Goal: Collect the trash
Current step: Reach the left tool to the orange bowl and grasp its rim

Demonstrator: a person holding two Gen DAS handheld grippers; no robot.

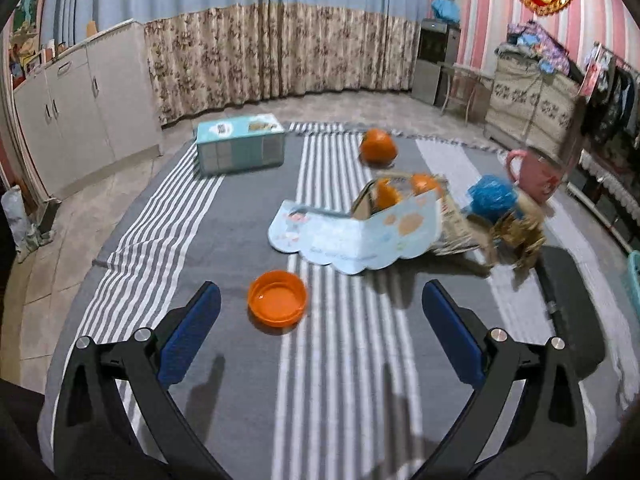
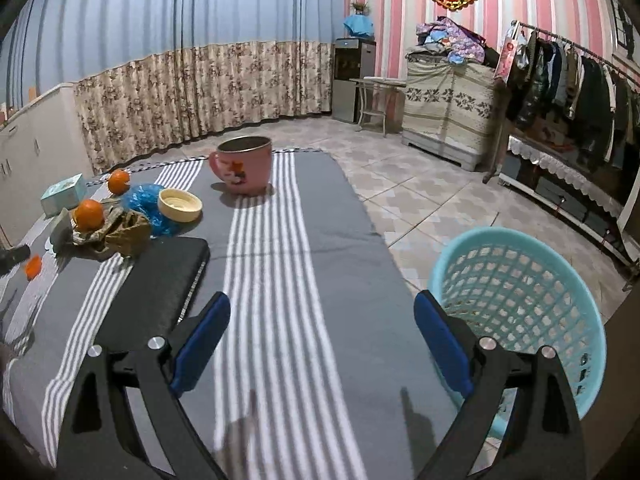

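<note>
While both tools hang over the striped cloth [image 1: 340,360], the left gripper [image 1: 322,316] is spread wide with nothing between its blue pads, and the right gripper [image 2: 322,326] is spread just as wide. Nearest the left one sits an orange lid [image 1: 277,297]. Just beyond it lies a light-blue card [image 1: 352,236] against crumpled brown paper [image 1: 516,232], oranges tucked behind, and a blue plastic wad [image 1: 491,197]. To the right, off the cloth's edge, stands the turquoise basket [image 2: 520,280]. Farther back: pink mug [image 2: 244,166], far left a teal box [image 1: 240,146].
</note>
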